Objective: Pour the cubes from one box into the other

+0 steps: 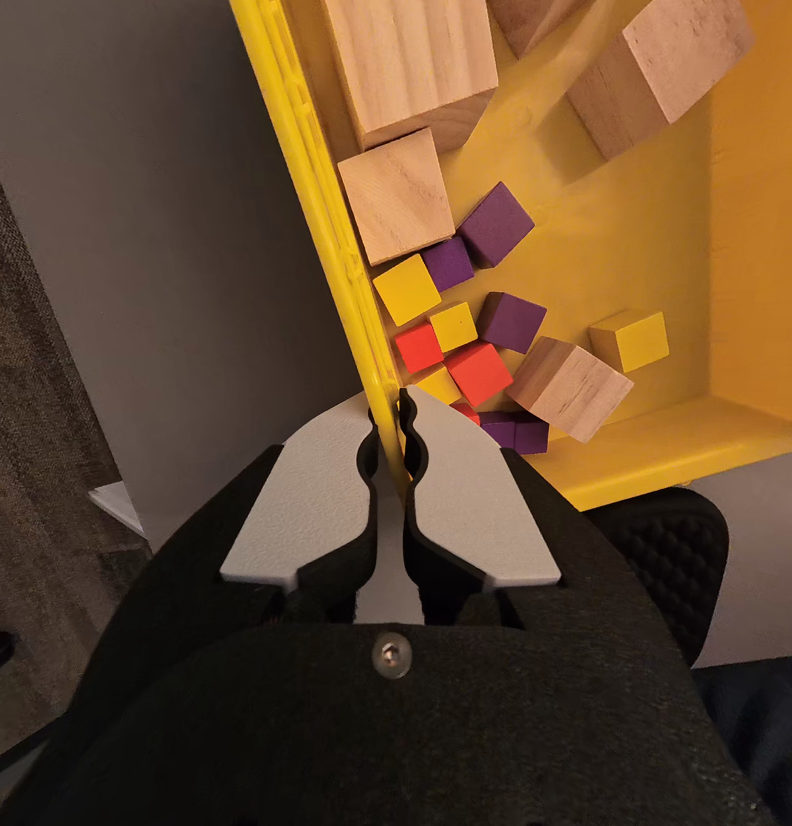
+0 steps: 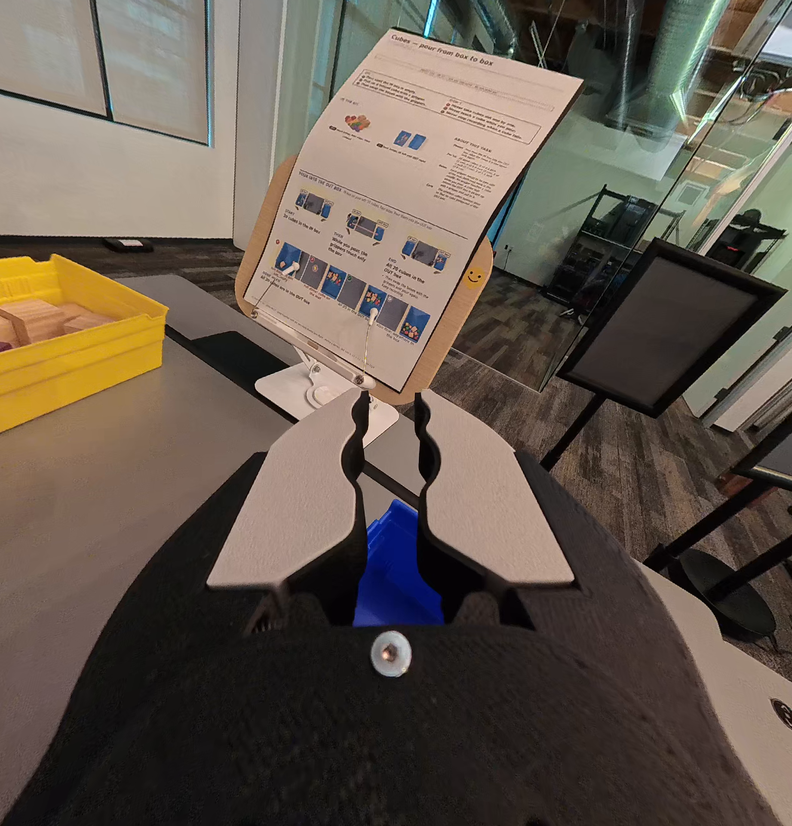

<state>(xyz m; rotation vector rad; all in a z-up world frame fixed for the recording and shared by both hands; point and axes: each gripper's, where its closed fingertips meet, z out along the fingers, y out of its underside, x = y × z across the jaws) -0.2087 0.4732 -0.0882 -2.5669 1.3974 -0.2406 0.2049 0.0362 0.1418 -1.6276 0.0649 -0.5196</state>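
Note:
A yellow box [image 1: 653, 250] holds several cubes: plain wooden ones [image 1: 398, 205], purple ones [image 1: 497, 223], yellow ones [image 1: 631, 342] and red ones [image 1: 477, 373]. Most of them lie along its left wall and near corner. My left gripper [image 1: 387, 402] is shut on that left wall, near the corner. The yellow box also shows in the right wrist view [image 2: 72, 357], at the left on the grey table [image 2: 117, 469]. My right gripper [image 2: 389, 398] is open and empty. A blue box [image 2: 398, 572] shows below it, in the gap between its fingers, mostly hidden.
An instruction sheet on a white stand [image 2: 385, 214] stands at the table's far edge, ahead of the right gripper. A black sign on a pole [image 2: 671, 330] stands on the carpet to the right, beyond the table's edge. Glass walls lie behind.

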